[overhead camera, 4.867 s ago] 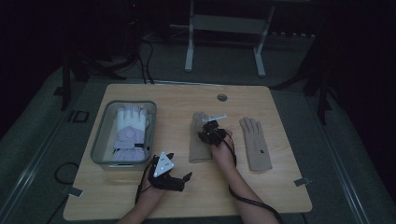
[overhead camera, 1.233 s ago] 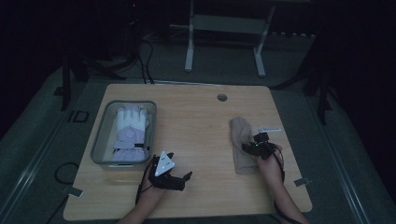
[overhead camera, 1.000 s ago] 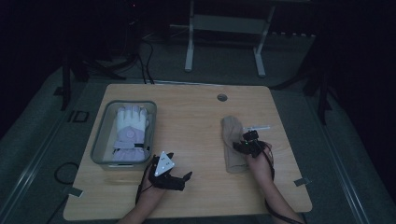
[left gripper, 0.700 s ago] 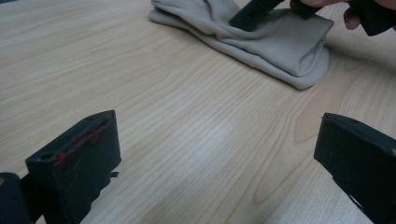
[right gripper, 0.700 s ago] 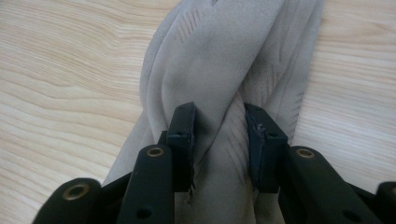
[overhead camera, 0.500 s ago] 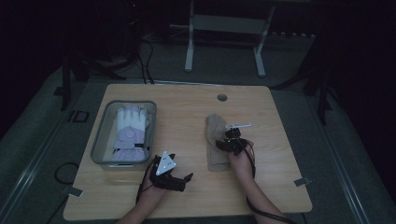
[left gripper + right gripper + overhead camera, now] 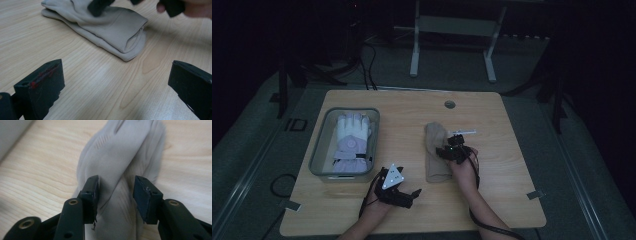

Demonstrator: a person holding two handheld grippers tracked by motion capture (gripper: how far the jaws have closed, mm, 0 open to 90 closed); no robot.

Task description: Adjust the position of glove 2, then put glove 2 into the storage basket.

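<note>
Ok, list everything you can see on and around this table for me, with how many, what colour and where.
Beige fabric gloves: a stacked pair as far as I can tell, beige, middle of the table, cuffs toward the person.
White and lilac padded glove: one, white with lilac, lying in the bin.
Clear plastic bin: one, see-through grey, left side of the table.
Light wooden table: one, pale wood, with a round grommet hole near its far edge.
White metal stand: one, white, on the floor beyond the table.
Left gripper: one, black, near edge of the table, jaws wide open.
Right gripper: one, black, jaws closing around a fold of the beige gloves.
</note>
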